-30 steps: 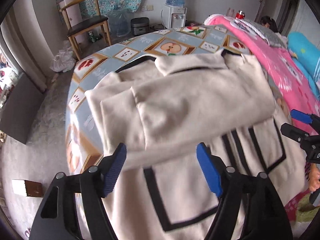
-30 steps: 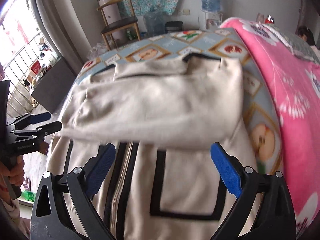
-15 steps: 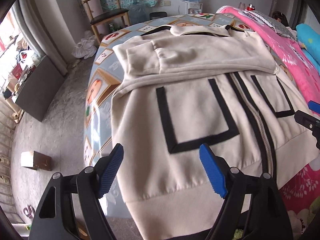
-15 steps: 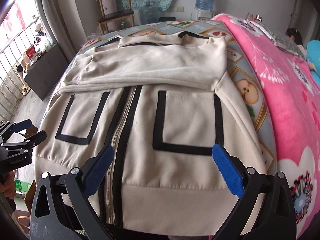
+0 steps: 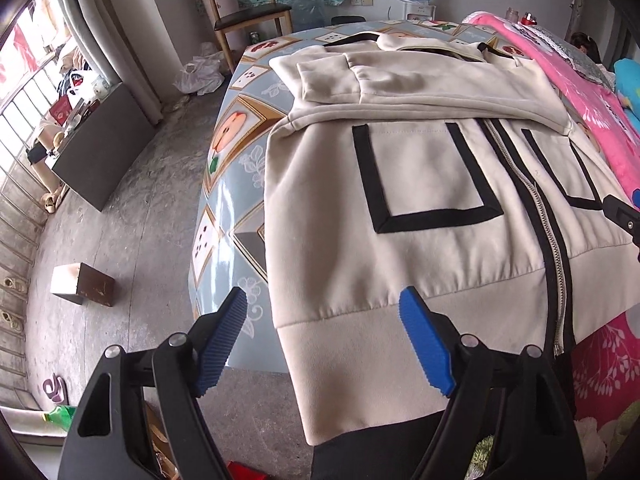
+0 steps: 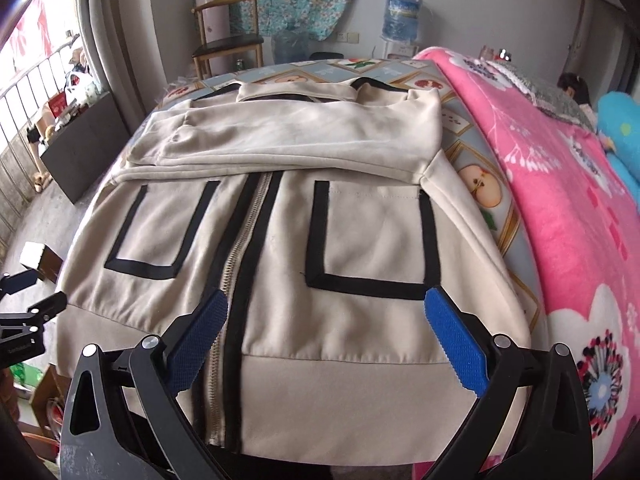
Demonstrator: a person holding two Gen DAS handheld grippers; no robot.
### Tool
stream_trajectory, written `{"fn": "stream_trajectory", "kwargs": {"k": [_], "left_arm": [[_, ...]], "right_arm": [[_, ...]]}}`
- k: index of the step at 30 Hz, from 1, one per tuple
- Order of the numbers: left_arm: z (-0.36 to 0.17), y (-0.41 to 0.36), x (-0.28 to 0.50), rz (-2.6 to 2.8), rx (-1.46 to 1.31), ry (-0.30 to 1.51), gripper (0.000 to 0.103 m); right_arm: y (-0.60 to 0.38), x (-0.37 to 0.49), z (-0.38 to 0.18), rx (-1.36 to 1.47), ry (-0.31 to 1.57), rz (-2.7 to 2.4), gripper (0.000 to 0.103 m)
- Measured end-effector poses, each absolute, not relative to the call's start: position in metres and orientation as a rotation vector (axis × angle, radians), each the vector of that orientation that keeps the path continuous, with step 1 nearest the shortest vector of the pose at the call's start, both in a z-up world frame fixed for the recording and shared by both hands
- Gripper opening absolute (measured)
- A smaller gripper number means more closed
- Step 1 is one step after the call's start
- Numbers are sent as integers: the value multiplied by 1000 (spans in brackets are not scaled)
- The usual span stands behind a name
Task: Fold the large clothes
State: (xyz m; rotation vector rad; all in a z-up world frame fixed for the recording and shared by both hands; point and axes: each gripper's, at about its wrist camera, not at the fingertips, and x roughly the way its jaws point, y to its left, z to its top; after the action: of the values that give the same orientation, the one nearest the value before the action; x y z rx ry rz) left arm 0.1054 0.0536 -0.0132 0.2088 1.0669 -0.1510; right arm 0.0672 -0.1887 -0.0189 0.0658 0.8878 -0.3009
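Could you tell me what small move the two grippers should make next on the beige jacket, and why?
Probably lower both to the hem and close on it. The jacket lies flat with its sleeves already folded across the chest, while the left gripper and right gripper hover open and empty above the hem.

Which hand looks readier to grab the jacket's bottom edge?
Probably left: the left gripper straddles the hem's corner, jaws open. The right gripper hangs open mid-hem, near the zipper.

Hovering wide open: right gripper [image 6: 324,332] above cream jacket [image 6: 280,248] hem (sleeves folded across chest), possibly not touching; pink blanket [image 6: 560,200] alongside.
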Motion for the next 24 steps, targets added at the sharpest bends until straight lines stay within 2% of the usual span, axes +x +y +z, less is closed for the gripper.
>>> {"fn": "stream_trajectory", "kwargs": {"k": [6, 13, 24], "left_arm": [[-16, 49, 94, -152, 211, 1054, 77], [-18, 54, 84, -178, 154, 1040, 77], [-23, 80, 49, -198, 164, 992, 77]], "right_arm": [[-184, 67, -21, -9, 867, -316, 96], [-195, 65, -38, 166, 909, -178, 96], [-194, 70, -61, 208, 978, -149, 96]]}}
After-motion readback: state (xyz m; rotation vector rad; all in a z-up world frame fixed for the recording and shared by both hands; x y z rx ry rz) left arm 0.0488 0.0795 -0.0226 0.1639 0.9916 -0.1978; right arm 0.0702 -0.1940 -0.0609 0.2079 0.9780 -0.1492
